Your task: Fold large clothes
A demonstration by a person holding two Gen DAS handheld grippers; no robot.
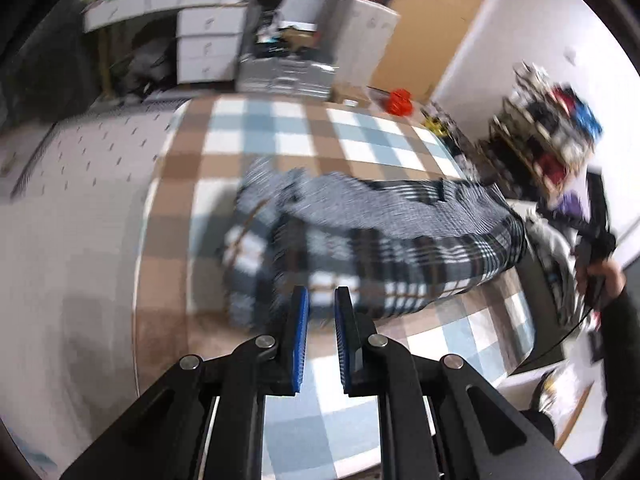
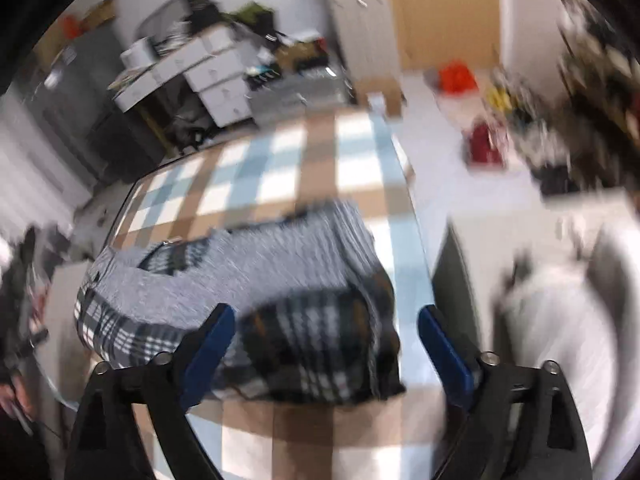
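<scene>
From the left wrist camera, the left gripper (image 1: 321, 300) hangs just short of the near edge of the plaid garment (image 1: 380, 240), its blue pads a narrow gap apart with nothing between them, so it is nearly closed but empty. The garment lies bunched in a loose mound on the checked blanket (image 1: 256, 136) that covers the bed, toward its right side. To fold it well, I judge the left gripper should part its fingers wider, come down on a single edge or corner of cloth, not the thick heap, and pinch only one layer before lifting. In the right wrist camera, the right gripper (image 2: 326, 332) stands wide open above the same mound, the near dark plaid end between its spread fingers but not pinched; it looks best placed to take the opposite corner, so both hands can spread the cloth flat first (the pictures are blurred, so seams and sleeves cannot be made out). Around the bed stand white drawers (image 2: 216, 76), a tall white cabinet (image 2: 364, 20) and cluttered shelves (image 1: 552, 132); the garment's closeness to the bed's right edge is the main risk, since cloth could slide off.
</scene>
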